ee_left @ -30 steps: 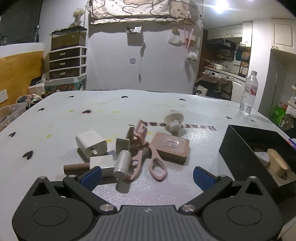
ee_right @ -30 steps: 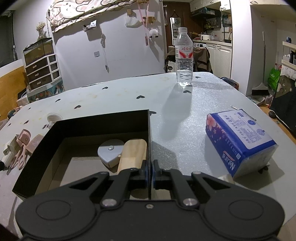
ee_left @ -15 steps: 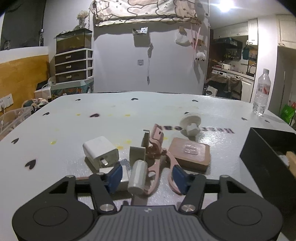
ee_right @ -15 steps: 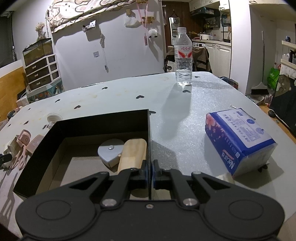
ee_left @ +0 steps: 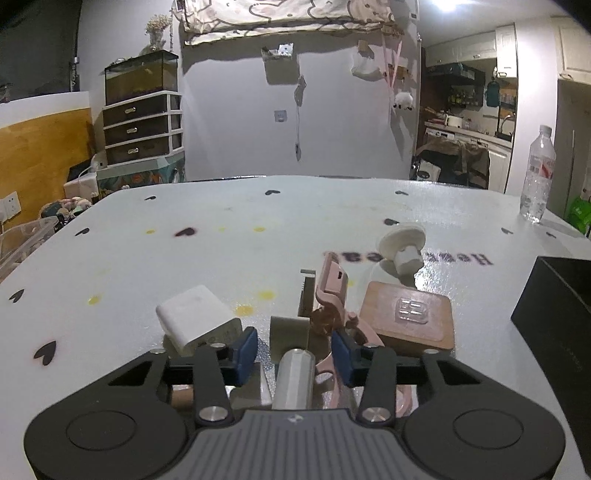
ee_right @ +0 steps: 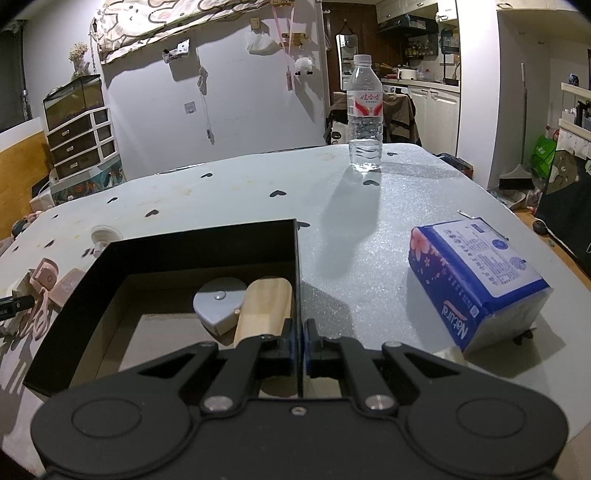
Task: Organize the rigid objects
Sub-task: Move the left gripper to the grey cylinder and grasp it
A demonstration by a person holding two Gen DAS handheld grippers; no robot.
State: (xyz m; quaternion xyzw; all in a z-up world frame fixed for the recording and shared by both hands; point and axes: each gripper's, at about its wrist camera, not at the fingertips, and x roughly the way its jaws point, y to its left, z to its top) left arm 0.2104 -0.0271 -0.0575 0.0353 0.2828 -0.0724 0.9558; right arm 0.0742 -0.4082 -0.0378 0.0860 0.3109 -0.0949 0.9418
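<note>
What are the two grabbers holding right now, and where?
The right gripper pinches the black box by its side wall. The left gripper is closing around a silver cylinder, not gripping yet.

A white wall (ee_left: 236, 110) stands behind the table (ee_left: 258, 206). Left of the wall, a drawer unit (ee_left: 142, 127) carries a glass tank (ee_left: 142, 75). A patterned cloth (ee_left: 280, 14) hangs along the wall's top. Right of the wall, a kitchen (ee_right: 424, 92) with white cabinets opens. A ceiling light (ee_left: 448, 4) glares above.

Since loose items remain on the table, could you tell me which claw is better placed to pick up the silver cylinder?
Left. The left claw is closing around the silver cylinder, while the right claw is shut on the black box wall.
</note>
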